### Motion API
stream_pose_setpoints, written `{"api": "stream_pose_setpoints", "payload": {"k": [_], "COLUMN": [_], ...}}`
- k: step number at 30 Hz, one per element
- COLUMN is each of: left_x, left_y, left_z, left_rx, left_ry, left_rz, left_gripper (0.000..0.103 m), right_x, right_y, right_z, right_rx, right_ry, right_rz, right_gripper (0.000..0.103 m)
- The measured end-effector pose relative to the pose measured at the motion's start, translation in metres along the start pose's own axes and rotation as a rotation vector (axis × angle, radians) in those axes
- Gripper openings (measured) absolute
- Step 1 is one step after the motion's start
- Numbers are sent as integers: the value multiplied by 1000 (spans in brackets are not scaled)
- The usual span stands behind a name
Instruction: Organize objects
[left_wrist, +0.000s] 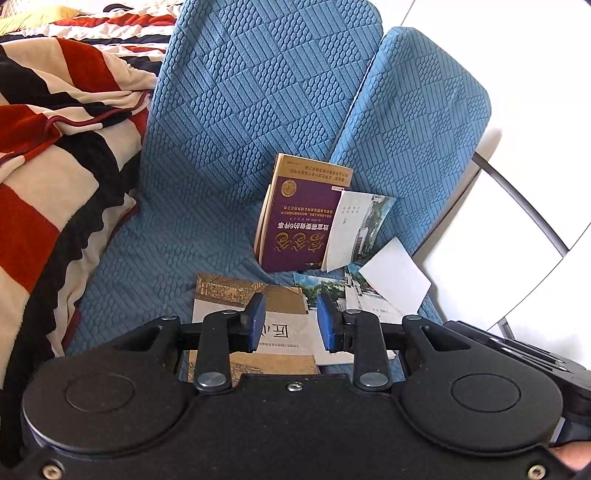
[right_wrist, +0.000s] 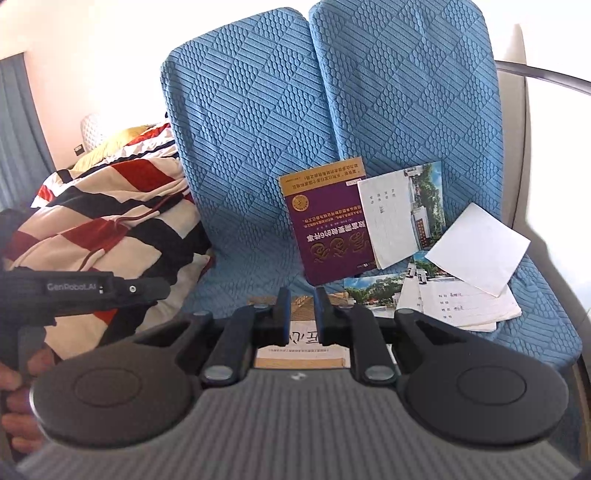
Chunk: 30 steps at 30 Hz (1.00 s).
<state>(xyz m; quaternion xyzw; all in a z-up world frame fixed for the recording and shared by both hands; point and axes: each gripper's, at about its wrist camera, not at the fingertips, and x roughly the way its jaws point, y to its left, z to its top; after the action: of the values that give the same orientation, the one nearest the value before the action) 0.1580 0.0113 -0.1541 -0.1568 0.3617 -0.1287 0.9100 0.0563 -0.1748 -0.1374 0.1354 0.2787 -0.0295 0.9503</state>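
Note:
A purple book (left_wrist: 299, 218) (right_wrist: 328, 229) leans upside down against the blue seat back. A photo-cover booklet (left_wrist: 362, 229) (right_wrist: 402, 214) leans on its right side. A tan book (left_wrist: 229, 299) (right_wrist: 301, 332) lies flat on the seat in front of them. More booklets (left_wrist: 314, 286) (right_wrist: 465, 306) and a white sheet (left_wrist: 397, 280) (right_wrist: 480, 247) lie to the right. My left gripper (left_wrist: 290, 306) hovers over the tan book's far edge, blue pads apart, nothing between them. My right gripper (right_wrist: 301, 295) hangs above the same book, jaws a narrow gap apart and empty.
The blue quilted sofa seat (left_wrist: 166, 251) (right_wrist: 240, 266) has two upright back cushions. A red, black and cream striped blanket (left_wrist: 55, 147) (right_wrist: 110, 221) is heaped on the left. A dark metal rail (left_wrist: 517, 195) curves past the right side. A person's hand (right_wrist: 18, 406) holds the left device.

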Motion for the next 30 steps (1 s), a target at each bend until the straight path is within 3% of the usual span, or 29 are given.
{"api": "stream_pose_setpoints", "payload": {"k": [7, 9, 11, 16, 18, 20, 21, 25, 27, 30], "left_x": [-4, -5, -7, -12, -15, -16, -17, -20, -20, -17], "left_y": [-5, -7, -9, -15, -16, -18, -18, -23, -26, -29], "left_z": [-3, -2, -2, -2, -2, -3, -3, -2, -1, -2], "left_rx": [3, 9, 11, 27, 29, 23, 22, 30, 34, 56], "left_ry": [-10, -18, -25, -41, -46, -52, -56, -69, -74, -91], "left_rz": [2, 3, 5, 12, 14, 21, 27, 34, 40, 41], "left_gripper": [32, 38, 42, 51, 57, 66, 73, 82, 93, 101], "right_x": [-3, -3, -4, -7, -8, -9, -9, -8, -6, -3], "right_y": [-2, -4, -7, -10, -9, -10, -11, -15, -17, -19], "right_z": [-2, -2, -2, 0, 1, 1, 1, 1, 1, 0], "right_rx": [-19, -19, -13, -21, -28, -31, -33, -42, -46, -59], "right_ry": [0, 5, 2, -8, -15, -26, -31, -21, -15, -20], "right_rz": [-32, -54, -59, -50, -53, -56, -56, -57, -58, -58], "right_gripper": [17, 25, 44, 43, 55, 83, 88, 89, 89, 89]}}
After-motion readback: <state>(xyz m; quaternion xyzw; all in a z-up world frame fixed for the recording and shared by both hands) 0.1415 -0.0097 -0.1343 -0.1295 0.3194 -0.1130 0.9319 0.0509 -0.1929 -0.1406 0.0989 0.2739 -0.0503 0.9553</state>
